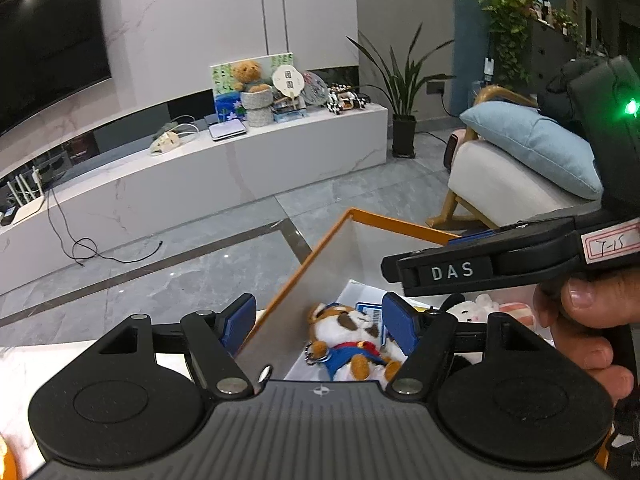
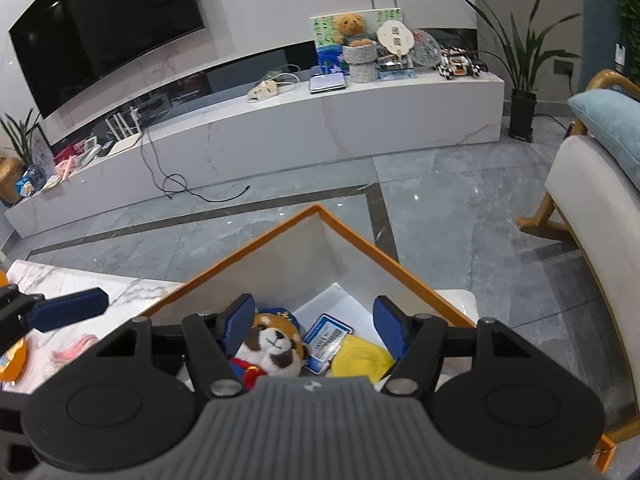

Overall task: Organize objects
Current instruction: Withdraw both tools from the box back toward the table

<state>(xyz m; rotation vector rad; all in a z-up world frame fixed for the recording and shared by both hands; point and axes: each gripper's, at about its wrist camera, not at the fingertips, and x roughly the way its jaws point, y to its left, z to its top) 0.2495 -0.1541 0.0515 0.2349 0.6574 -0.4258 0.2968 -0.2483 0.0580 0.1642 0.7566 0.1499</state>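
Observation:
An orange-rimmed box (image 1: 306, 266) with white walls stands open below both grippers. A brown-and-white plush dog in blue clothes (image 1: 352, 340) lies in it, beside a blue card (image 2: 328, 340), a yellow item (image 2: 360, 356) and a white plush (image 1: 480, 306). My left gripper (image 1: 320, 322) hangs open over the box's left wall, with nothing pressed between its blue pads. My right gripper (image 2: 316, 324) is open above the plush dog (image 2: 276, 348) and holds nothing. In the left wrist view a hand holds the right gripper (image 1: 400, 276), seen from the side. One blue finger (image 2: 68, 314) of the left gripper shows at left.
The box sits on a white marble table (image 2: 80, 284), where a pink item (image 2: 76, 348) and an orange object (image 2: 10, 360) lie at left. Beyond is grey tiled floor with a loose cable (image 2: 192, 192), a long white TV bench (image 2: 320, 128) and an armchair with a blue cushion (image 1: 532, 144).

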